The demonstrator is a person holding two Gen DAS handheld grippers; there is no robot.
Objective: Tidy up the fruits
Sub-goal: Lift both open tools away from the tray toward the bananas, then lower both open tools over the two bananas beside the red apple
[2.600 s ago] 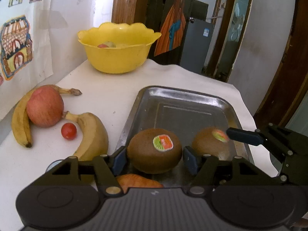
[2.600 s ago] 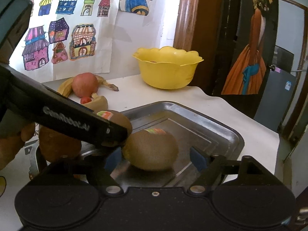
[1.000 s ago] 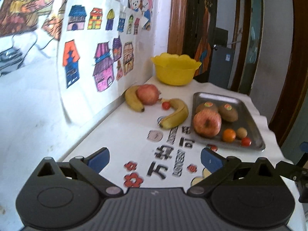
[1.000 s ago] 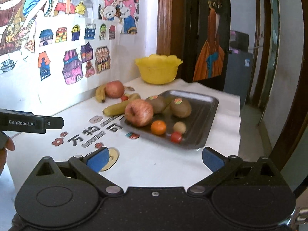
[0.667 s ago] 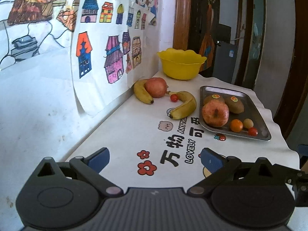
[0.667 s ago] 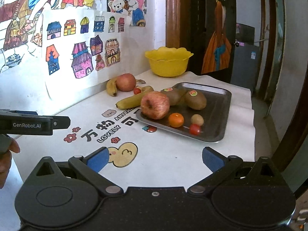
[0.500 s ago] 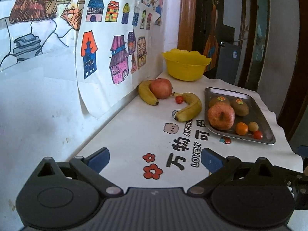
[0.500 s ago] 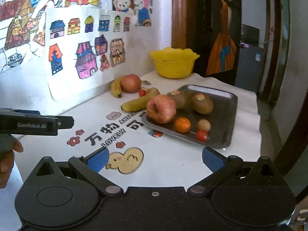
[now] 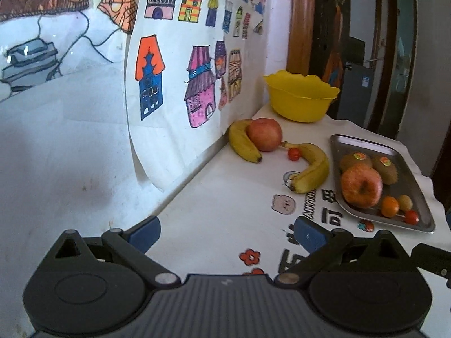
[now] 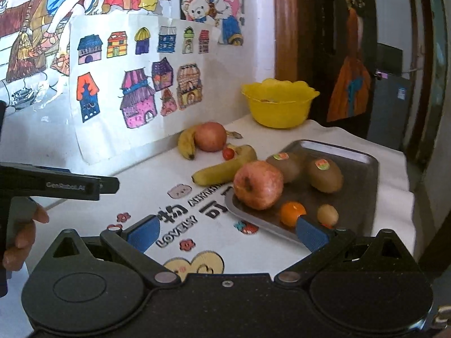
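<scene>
A steel tray (image 9: 366,143) (image 10: 360,174) holds a red apple (image 9: 361,187) (image 10: 258,185), two stickered kiwis (image 9: 385,166) (image 10: 324,175), a small orange (image 10: 292,212) and smaller fruits. On the cloth to its left lie two bananas (image 9: 311,169) (image 10: 225,167), a second apple (image 9: 265,134) (image 10: 210,136) and a cherry tomato (image 9: 294,153) (image 10: 228,153). My left gripper (image 9: 227,232) is open and empty, well back from the fruit. My right gripper (image 10: 227,232) is open and empty near the tray's front corner.
A yellow bowl (image 9: 300,99) (image 10: 279,102) stands at the far end of the table. The wall with taped drawings (image 9: 180,64) runs along the left. A hand (image 10: 19,236) holds the left gripper's body at the left of the right wrist view. A doorway lies beyond.
Both grippers let go of the kiwis on the tray, opened, and pulled far back; over the last second both have crept forward toward the fruit again.
</scene>
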